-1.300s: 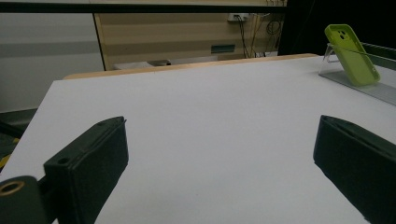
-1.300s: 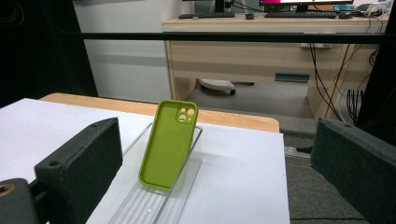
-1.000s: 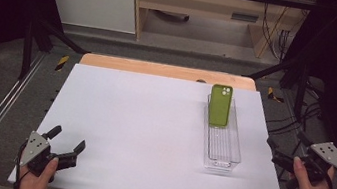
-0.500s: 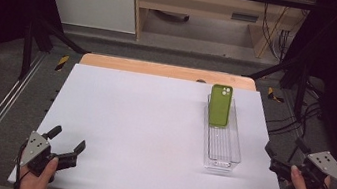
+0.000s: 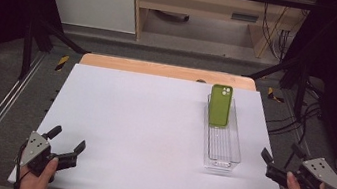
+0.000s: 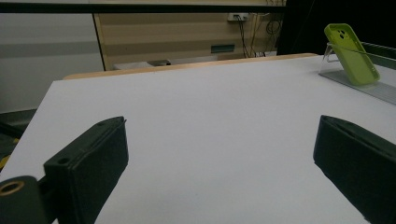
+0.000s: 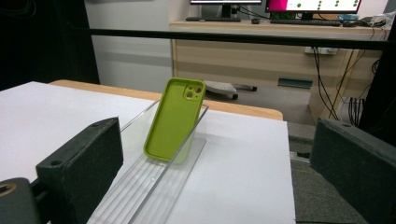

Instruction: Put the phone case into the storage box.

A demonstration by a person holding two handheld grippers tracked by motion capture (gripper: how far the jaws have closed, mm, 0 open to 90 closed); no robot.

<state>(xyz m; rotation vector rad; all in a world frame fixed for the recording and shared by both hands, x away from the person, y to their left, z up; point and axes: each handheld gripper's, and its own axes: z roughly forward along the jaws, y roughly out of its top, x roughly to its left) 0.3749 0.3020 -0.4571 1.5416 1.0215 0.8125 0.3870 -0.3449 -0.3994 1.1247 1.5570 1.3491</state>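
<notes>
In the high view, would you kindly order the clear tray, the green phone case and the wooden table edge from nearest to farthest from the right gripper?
From the right gripper, at the table's right edge:
1. Clear tray, just to its left; its near end is closest.
2. Green phone case, leaning at the tray's far end.
3. Wooden table edge, along the far side.

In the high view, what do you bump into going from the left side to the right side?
Left tongs → bare white table → clear tray with the green phone case leaning at its far end → right tongs.
</notes>
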